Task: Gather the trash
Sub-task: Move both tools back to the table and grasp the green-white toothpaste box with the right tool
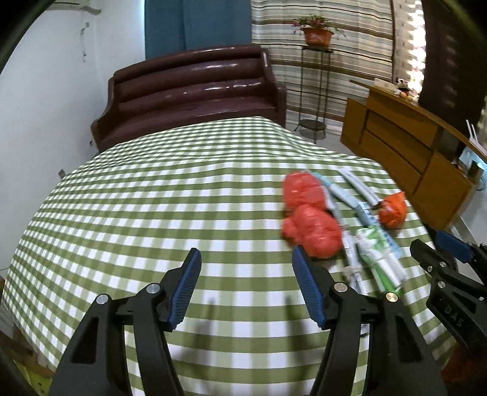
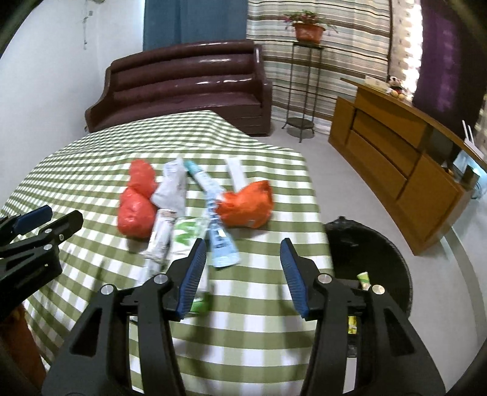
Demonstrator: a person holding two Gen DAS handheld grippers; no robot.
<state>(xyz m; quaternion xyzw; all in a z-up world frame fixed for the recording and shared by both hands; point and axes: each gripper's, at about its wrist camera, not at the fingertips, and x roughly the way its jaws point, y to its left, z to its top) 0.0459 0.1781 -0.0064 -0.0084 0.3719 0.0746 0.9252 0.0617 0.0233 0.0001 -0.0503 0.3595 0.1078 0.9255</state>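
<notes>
**Both grippers empty above the table, trash pile uncollected**

Table [image 1: 152, 198]: covered with a green-and-white checked cloth. The trash lies in one loose cluster toward the far right part of the top in the left wrist view, and mid-table in the right wrist view.

Pile contents, right wrist view: a red plastic bag [image 2: 137, 204] knotted into two lumps on the left; a crumpled grey-white wrapper [image 2: 172, 189] touching it; a long silvery wrapper [image 2: 159, 237] and a white packet with green leaves [image 2: 187, 234] nearer the camera; a pale blue tube [image 2: 213, 219] lying diagonally across the middle; an orange bag [image 2: 246, 207] on the right, touching the tube; a white strip [image 2: 236, 173] behind the orange bag. Everything is somewhat blurred.

Left gripper [image 1: 246, 286]: fingers spread, nothing between the blue pads, bare cloth below. Its right finger sits just in front of the red bag; I cannot tell whether they touch.

Right gripper [image 2: 243, 274]: fingers spread, nothing pinched. Its left finger overlaps the leaf packet in view; contact cannot be judged.

Black bin [image 2: 380, 252]: on the floor just off the table's right edge, with a few scraps visible inside.

Background: dark brown sofa [image 2: 188, 85], wooden cabinet [image 2: 395, 158], potted plant [image 2: 307, 27] on a stand.
</notes>
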